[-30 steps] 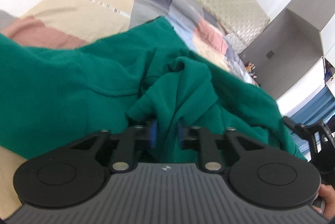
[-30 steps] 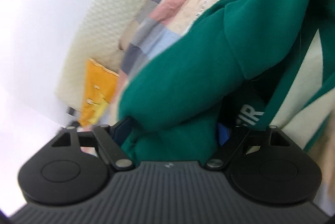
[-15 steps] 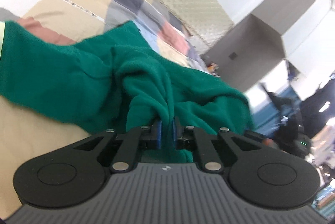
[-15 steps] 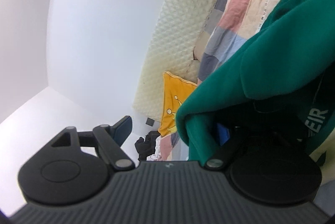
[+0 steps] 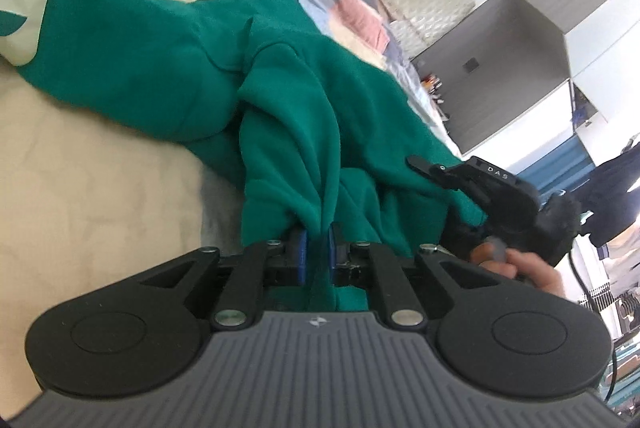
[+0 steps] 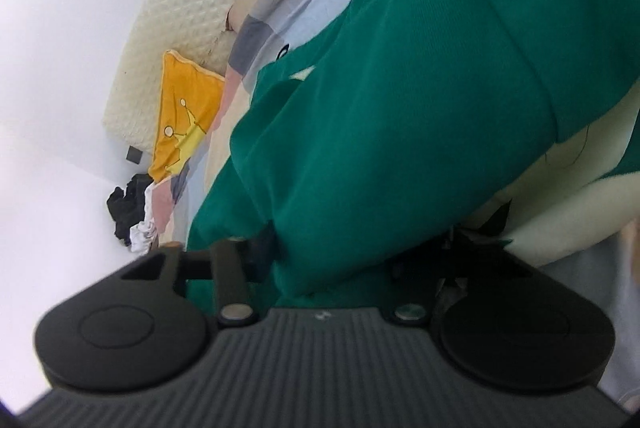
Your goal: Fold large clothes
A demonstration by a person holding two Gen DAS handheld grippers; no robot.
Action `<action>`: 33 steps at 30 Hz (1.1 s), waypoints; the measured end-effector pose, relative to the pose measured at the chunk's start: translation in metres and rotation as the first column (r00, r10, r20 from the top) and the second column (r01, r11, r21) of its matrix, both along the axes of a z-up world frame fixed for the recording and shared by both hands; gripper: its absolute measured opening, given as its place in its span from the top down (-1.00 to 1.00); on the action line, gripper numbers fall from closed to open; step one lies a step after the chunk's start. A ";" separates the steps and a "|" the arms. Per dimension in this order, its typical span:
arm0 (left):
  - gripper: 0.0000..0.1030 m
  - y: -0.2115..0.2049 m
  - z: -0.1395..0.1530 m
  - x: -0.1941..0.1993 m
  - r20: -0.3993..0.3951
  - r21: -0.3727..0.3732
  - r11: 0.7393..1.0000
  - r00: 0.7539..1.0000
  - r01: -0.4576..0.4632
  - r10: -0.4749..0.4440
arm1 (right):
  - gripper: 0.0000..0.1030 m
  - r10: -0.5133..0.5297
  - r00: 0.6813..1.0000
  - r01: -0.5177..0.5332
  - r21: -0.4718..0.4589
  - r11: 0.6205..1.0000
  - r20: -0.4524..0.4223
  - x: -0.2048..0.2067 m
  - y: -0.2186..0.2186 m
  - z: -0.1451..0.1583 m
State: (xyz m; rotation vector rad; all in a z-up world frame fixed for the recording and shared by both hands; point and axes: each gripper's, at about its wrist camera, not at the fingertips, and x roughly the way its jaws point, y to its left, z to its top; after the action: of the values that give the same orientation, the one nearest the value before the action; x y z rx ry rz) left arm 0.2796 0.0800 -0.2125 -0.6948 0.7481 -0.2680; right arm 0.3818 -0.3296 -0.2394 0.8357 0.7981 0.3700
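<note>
A large green sweatshirt with cream panels lies bunched on the bed. My left gripper is shut on a gathered fold of it, with cloth pinched between the blue pads. In the left wrist view one finger of the right gripper rests against the cloth's right edge, with a hand behind it. In the right wrist view a thick green fold fills the right gripper. Its jaws are closing around that fold, and the cloth hides the pads. A cream panel hangs to the right.
A patchwork quilt covers the bed, with beige sheet at the near left. Behind are a quilted cream headboard and a yellow pillow. Dark clothes lie beyond the bed. A grey cabinet stands at the right.
The left jaws closed onto the green fold and drew it along. The right gripper came into the left view. The right jaws narrowed around the cloth.
</note>
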 end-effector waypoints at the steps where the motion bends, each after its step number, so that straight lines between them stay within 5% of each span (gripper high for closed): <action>1: 0.63 0.001 -0.001 0.003 -0.007 -0.001 1.000 1.000 -0.002 0.002 | 0.40 -0.005 1.000 0.005 -0.004 1.000 0.010 0.003 0.000 0.002; 4: -0.10 0.004 -0.007 0.009 -0.059 -0.020 1.000 0.998 -0.005 0.004 | 0.52 -0.013 0.999 0.012 0.020 1.000 0.053 0.004 -0.005 0.008; 8: -0.15 0.005 -0.006 0.009 -0.037 -0.060 0.998 0.999 0.015 -0.018 | 0.57 -0.060 0.985 0.045 0.096 0.994 0.163 0.012 -0.028 0.017; 10: -0.37 0.009 -0.002 0.003 0.017 -0.103 0.995 1.000 0.014 -0.012 | 0.58 -0.104 0.969 0.081 0.110 0.991 0.224 0.006 -0.041 0.026; 16: -0.52 0.022 0.014 -0.003 0.158 -0.177 0.984 0.986 -0.018 0.046 | 0.58 -0.248 0.955 0.225 0.150 0.963 0.162 0.010 -0.071 0.020; 25: -0.63 0.018 0.003 0.087 0.091 -0.087 0.994 0.993 -0.068 0.076 | 0.58 -0.251 0.962 0.235 0.139 0.962 0.109 0.010 -0.071 0.009; 33: -0.80 0.020 -0.011 0.162 0.030 -0.190 0.982 1.000 0.012 -0.006 | 0.34 -0.224 0.969 0.207 0.150 0.967 0.106 0.014 -0.071 0.008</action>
State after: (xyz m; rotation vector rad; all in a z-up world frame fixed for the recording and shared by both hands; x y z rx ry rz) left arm 0.4415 0.0996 -0.2234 -0.8666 0.7038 -0.3601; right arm 0.3958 -0.4002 -0.2315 1.0095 0.5656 0.2812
